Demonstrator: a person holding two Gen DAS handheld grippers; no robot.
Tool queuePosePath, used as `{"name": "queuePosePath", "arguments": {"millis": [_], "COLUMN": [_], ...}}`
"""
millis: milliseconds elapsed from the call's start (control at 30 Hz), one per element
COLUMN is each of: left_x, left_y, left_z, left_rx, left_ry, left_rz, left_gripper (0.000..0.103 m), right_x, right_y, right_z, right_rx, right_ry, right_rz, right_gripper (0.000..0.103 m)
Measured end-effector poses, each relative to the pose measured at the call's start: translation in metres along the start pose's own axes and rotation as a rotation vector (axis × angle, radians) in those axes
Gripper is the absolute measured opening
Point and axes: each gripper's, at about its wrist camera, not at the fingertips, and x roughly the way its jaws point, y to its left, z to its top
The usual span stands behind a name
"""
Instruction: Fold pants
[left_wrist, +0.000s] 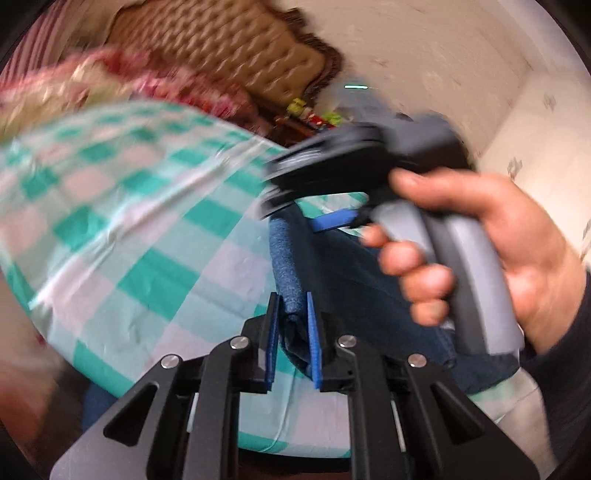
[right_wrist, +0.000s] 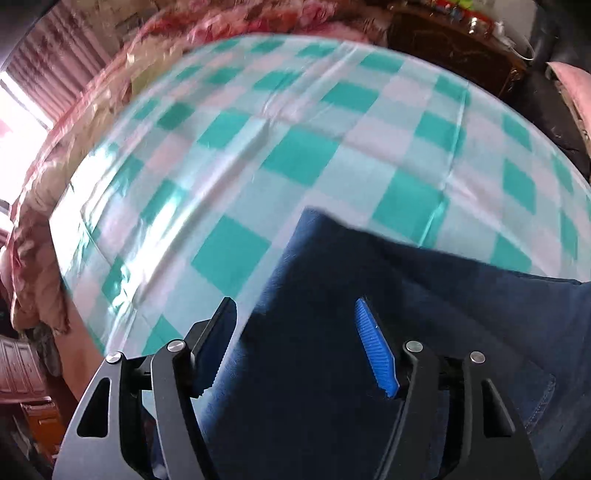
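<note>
The left gripper (left_wrist: 291, 339) is pinching a bunched edge of the dark blue pants (left_wrist: 373, 280) between its blue pads (left_wrist: 314, 347), the jaws nearly closed, with only the thickness of the cloth keeping them apart. From that pinch a rolled ridge of denim is running up and away toward the right gripper (left_wrist: 317, 218), which a bare hand (left_wrist: 480, 254) is gripping by its grey handle.

In its own view the right gripper (right_wrist: 295, 347) is standing wide open above the pants (right_wrist: 369, 332). Its fingers are straddling the fabric, but the ribbed blue pad (right_wrist: 375, 350) is not pressing on anything that can be seen, so it is holding nothing.

The pants are lying on the green and white checked sheet (right_wrist: 280, 155) near the front edge of the bed, one squared corner reaching out over the checks. Past the sheet a pink flowered blanket (right_wrist: 258, 18) is heaped up, and a tufted headboard (left_wrist: 229, 44) is standing against the wall behind.

Both views are smeared with motion, which suggests a fold in progress with only one side secured. The likely trouble is that the left pinch is catching just one thin bunch of cloth, so a pull could be dragging the layers askew or slipping off altogether. With the right jaws hovering open, that side of the pants is lying free and may be sagging or trailing, leaving a crooked fold. The slick-looking sheet could also be shifting under the denim.
</note>
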Motion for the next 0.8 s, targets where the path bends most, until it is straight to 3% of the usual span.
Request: {"name": "queuePosePath", "arguments": {"millis": [133, 167, 200, 233, 267, 367, 500, 667, 733, 767, 800], "left_x": [-0.004, -0.005, -0.004, -0.003, -0.002, 0.002, 0.012, 0.025, 0.03, 0.032, 0.033], "left_y": [-0.032, -0.036, -0.036, -0.034, -0.031, -0.027, -0.032, -0.041, -0.041, -0.04, -0.039], "left_z": [-0.006, -0.008, -0.008, -0.009, -0.008, -0.01, -0.019, -0.027, -0.027, -0.027, -0.027], "left_rx": [0.144, 0.155, 0.143, 0.117, 0.097, 0.063, 0.096, 0.14, 0.14, 0.134, 0.127], "left_ry": [-0.032, -0.036, -0.031, -0.031, -0.039, -0.041, -0.01, -0.004, 0.0, 0.007, 0.007], "left_rz": [0.028, 0.022, 0.009, 0.004, 0.01, 0.041, 0.061, 0.079, 0.078, 0.071, 0.073], "left_gripper": [0.013, 0.013, 0.013, 0.014, 0.019, 0.056, 0.057, 0.056, 0.029, 0.02, 0.017], "right_x": [0.002, 0.001, 0.001, -0.002, -0.006, -0.013, -0.019, -0.03, -0.033, -0.035, -0.037], "right_y": [0.003, 0.001, -0.002, -0.005, -0.009, -0.021, -0.028, -0.025, -0.025, -0.026, -0.027], "right_z": [-0.003, -0.005, -0.007, -0.01, -0.012, -0.019, -0.022, -0.026, -0.029, -0.031, -0.032], "right_rx": [-0.03, -0.034, -0.033, -0.027, -0.026, 0.005, 0.03, 0.015, 0.007, 0.008, 0.009], "right_ry": [-0.027, -0.043, -0.05, -0.067, -0.083, -0.117, -0.131, -0.162, -0.178, -0.185, -0.191], "right_rz": [-0.086, -0.109, -0.125, -0.119, -0.114, -0.092, -0.066, -0.079, -0.088, -0.089, -0.091], "right_gripper": [0.059, 0.038, 0.029, 0.026, 0.021, 0.015, 0.015, 0.015, 0.015, 0.015, 0.014]}}
